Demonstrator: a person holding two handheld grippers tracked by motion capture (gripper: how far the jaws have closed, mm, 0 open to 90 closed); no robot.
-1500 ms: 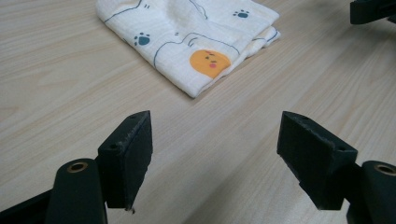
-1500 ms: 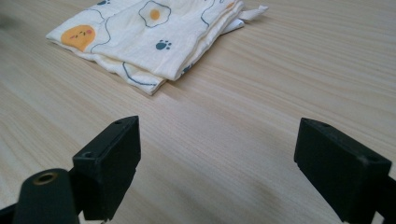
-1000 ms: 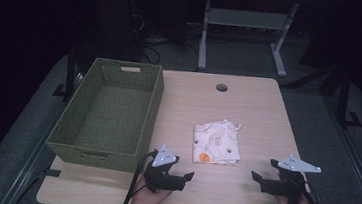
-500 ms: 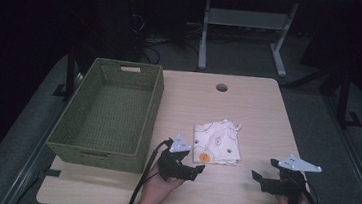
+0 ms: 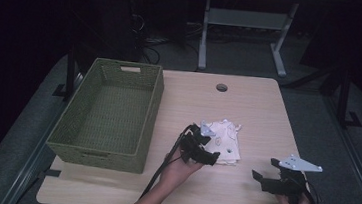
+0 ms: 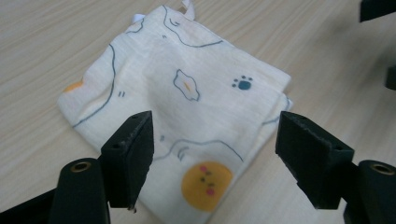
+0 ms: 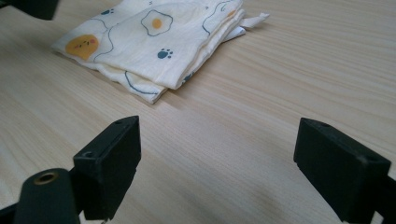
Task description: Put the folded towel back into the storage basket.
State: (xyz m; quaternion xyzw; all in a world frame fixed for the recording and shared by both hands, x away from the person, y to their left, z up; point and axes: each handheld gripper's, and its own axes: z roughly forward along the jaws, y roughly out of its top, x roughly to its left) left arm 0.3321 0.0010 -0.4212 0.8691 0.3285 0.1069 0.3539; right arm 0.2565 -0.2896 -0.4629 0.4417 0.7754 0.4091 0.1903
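A folded cream cloth [image 5: 226, 140] printed with fried eggs, paw prints and an orange face lies on the wooden table [image 5: 249, 103], right of the basket. My left gripper [image 5: 208, 146] hovers over the cloth's near left corner, open, its jaws standing on either side of the cloth [image 6: 187, 107] below. My right gripper [image 5: 265, 173] rests low near the table's front right, open with nothing between its jaws. The cloth [image 7: 159, 32] lies well ahead of it in the right gripper view.
A green woven basket [image 5: 86, 123] stands empty on the table's left side. A round cable hole [image 5: 221, 88] sits near the table's far edge. Dark floor and a desk frame [image 5: 247, 18] lie beyond the table.
My left gripper has moved forward and to the right, from the table's front edge to over the cloth's near corner. The right gripper has stayed put.
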